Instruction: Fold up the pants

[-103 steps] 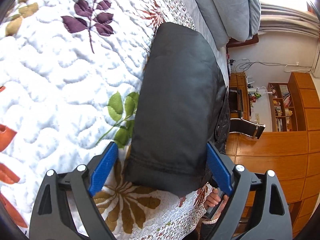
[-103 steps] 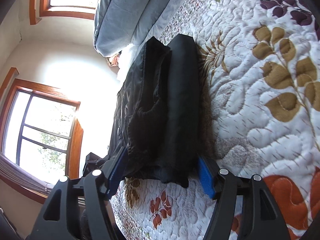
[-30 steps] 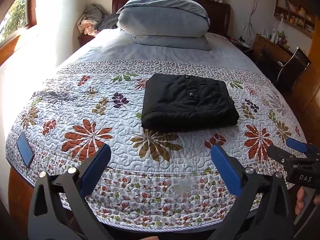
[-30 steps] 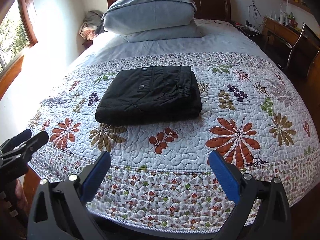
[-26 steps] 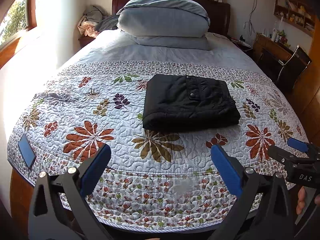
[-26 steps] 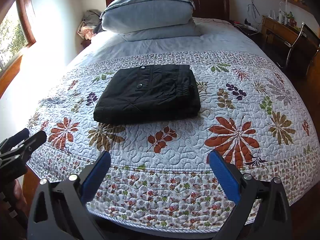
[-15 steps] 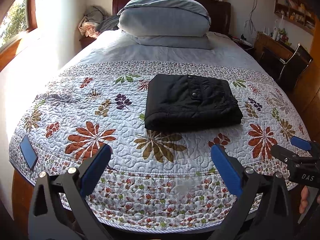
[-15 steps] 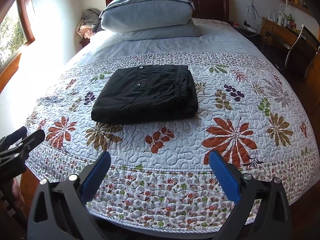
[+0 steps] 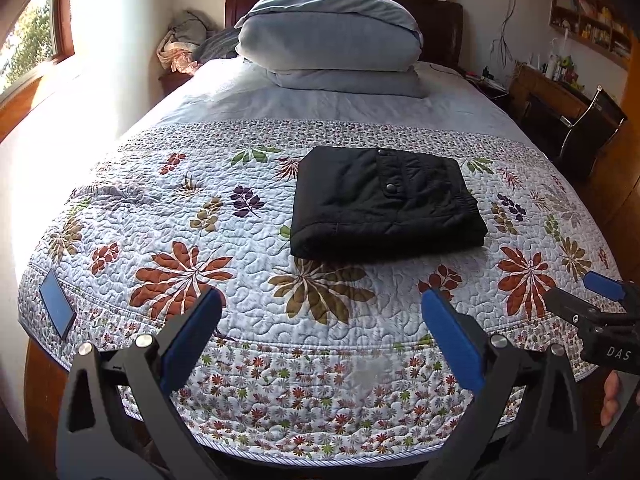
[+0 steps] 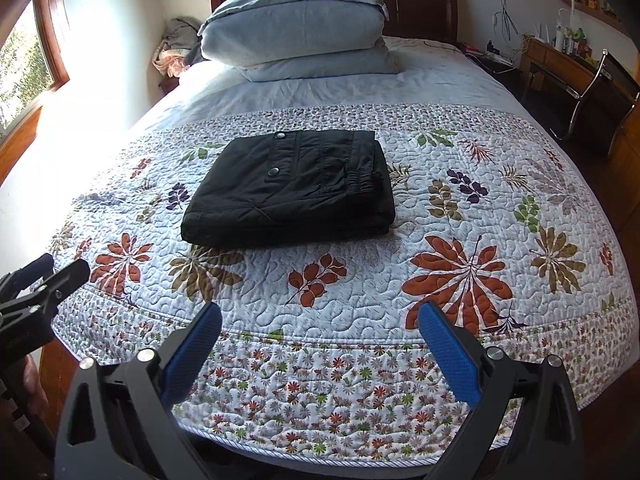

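The pants [image 9: 384, 204] lie folded into a compact black rectangle on the quilt [image 9: 168, 216], near the middle of the bed, well apart from both tools. The left gripper [image 9: 320, 338] and right gripper [image 10: 318, 344] hang at the near edge, jaws spread wide and empty. The folding looks finished; nothing appears left to do.

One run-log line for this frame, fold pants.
phase: fold done | pants: folded, flat on quilt | left gripper: open, clear of pants | right gripper: open, clear of pants
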Action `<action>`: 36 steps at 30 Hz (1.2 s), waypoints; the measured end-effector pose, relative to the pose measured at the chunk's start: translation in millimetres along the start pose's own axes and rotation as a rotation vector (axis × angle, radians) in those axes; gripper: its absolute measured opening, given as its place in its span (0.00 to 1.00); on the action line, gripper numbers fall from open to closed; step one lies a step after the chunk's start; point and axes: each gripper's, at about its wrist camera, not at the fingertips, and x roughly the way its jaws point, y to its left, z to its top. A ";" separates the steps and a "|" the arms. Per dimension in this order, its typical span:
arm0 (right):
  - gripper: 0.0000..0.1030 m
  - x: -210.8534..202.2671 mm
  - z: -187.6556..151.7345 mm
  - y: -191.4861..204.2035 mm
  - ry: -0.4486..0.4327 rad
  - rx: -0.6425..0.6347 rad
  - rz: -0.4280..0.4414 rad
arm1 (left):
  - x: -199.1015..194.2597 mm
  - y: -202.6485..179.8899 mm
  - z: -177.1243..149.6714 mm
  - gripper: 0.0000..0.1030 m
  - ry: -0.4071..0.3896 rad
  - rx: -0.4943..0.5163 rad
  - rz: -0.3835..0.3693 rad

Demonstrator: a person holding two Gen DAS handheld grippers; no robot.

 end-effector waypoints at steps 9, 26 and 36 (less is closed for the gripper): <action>0.96 1.2 0.7 -1.4 0.003 0.001 -0.002 | 1.4 -0.2 1.3 0.97 0.003 0.000 0.003; 0.96 8.9 0.6 -1.1 0.018 0.002 -0.002 | 6.8 -1.9 3.2 0.97 0.002 0.014 0.000; 0.96 12.0 0.3 -2.2 0.026 0.007 -0.003 | 9.1 -1.4 2.1 0.97 0.007 0.012 -0.004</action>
